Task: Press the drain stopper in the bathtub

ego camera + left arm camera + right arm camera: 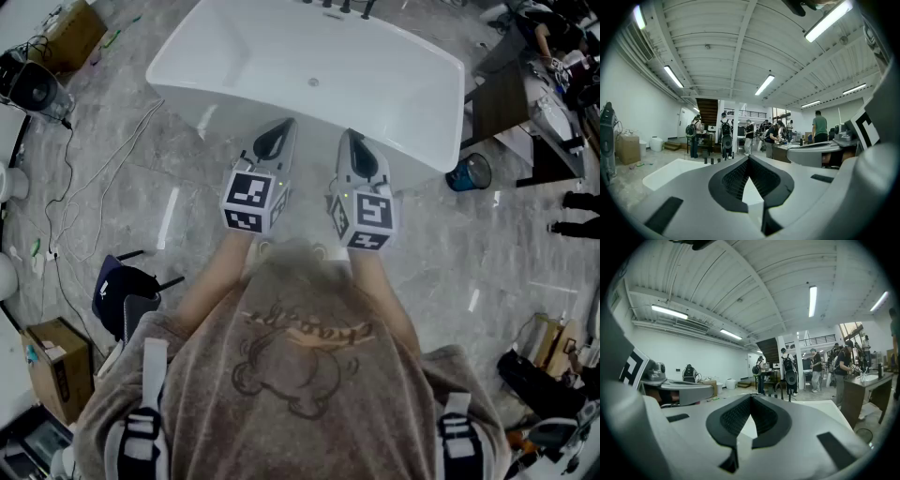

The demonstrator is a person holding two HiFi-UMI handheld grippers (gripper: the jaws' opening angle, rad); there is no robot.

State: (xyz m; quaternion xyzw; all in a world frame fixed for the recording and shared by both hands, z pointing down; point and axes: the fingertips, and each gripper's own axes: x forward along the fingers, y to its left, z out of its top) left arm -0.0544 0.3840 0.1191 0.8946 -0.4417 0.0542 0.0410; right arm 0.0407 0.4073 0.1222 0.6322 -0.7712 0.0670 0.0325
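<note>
Head view only: drain stopper point(313, 82).

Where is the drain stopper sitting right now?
In the head view, the drain stopper lies on the bathtub floor near its centre, ahead of and between the left gripper and right gripper.

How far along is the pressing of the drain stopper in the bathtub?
Nothing looks done yet. In hand: the left gripper and right gripper, both shut and empty, are held by the near rim of the bathtub. Left: reach the drain stopper and press it.
</note>
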